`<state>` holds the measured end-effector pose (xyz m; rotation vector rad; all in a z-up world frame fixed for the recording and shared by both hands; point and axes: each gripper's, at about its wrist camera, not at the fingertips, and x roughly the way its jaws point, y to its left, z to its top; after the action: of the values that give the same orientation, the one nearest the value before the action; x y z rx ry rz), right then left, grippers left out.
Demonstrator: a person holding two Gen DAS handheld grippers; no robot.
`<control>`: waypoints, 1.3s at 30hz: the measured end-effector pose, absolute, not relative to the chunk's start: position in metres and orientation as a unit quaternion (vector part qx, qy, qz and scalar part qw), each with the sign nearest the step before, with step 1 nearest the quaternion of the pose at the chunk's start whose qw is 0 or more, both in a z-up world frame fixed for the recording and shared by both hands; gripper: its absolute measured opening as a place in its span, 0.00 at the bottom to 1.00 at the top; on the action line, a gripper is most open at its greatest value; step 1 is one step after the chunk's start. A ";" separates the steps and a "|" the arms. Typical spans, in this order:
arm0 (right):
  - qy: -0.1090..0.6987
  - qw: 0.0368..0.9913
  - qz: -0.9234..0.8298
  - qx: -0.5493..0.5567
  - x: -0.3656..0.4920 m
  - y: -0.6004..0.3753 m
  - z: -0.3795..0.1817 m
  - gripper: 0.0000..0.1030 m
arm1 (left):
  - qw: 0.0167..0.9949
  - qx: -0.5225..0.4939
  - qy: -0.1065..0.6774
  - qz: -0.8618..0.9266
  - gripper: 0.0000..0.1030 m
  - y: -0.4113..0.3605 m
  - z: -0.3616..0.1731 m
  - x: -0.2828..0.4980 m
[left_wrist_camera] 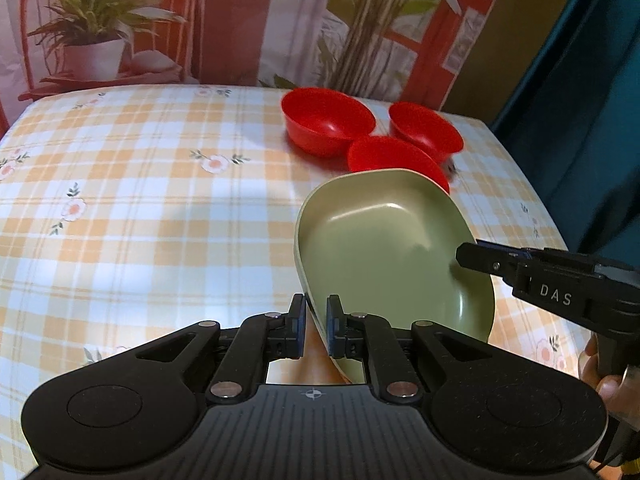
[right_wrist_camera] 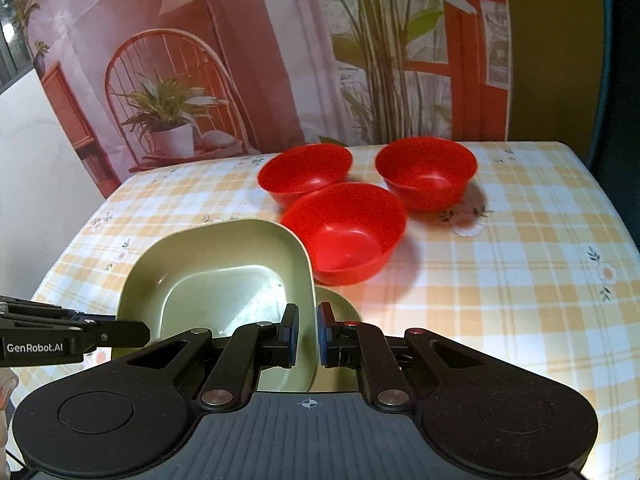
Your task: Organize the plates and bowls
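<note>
A green square plate point(left_wrist_camera: 384, 240) is held between both grippers above the table. My left gripper point(left_wrist_camera: 316, 320) is shut on its near rim. My right gripper point(right_wrist_camera: 308, 330) is shut on the plate's point(right_wrist_camera: 224, 280) right rim; it also shows in the left wrist view point(left_wrist_camera: 480, 258) at the plate's right edge. A second green plate point(right_wrist_camera: 340, 304) lies partly hidden under the held one. Three red bowls point(right_wrist_camera: 348, 232) point(right_wrist_camera: 306, 172) point(right_wrist_camera: 426, 170) stand apart on the table behind; they also show in the left wrist view point(left_wrist_camera: 328, 120).
The table has a yellow checked cloth point(left_wrist_camera: 140, 200) with flowers. A printed backdrop point(right_wrist_camera: 240, 60) of plants and a chair hangs behind the table's far edge. A dark teal surface point(left_wrist_camera: 580, 120) stands to the right of the table.
</note>
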<state>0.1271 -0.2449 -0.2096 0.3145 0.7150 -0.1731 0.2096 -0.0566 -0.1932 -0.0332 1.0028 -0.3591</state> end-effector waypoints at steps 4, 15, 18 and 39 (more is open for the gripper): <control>0.351 0.919 -0.087 0.154 0.123 -0.248 -0.214 0.11 | 0.856 -0.011 0.487 -0.174 0.11 -0.062 -0.198 0.208; 0.355 0.917 -0.093 0.158 0.116 -0.255 -0.219 0.11 | 0.850 0.003 0.495 -0.179 0.11 -0.073 -0.205 0.206; 0.356 0.916 -0.093 0.157 0.116 -0.255 -0.219 0.11 | 0.852 0.014 0.492 -0.178 0.11 -0.074 -0.207 0.206; 0.374 0.911 -0.094 0.145 0.119 -0.255 -0.225 0.14 | 0.853 0.036 0.489 -0.179 0.12 -0.079 -0.213 0.205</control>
<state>0.1187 -0.2554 -0.2254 0.2981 0.7714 -0.1943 0.2048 -0.0788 -0.2126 0.0752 1.0295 -0.3771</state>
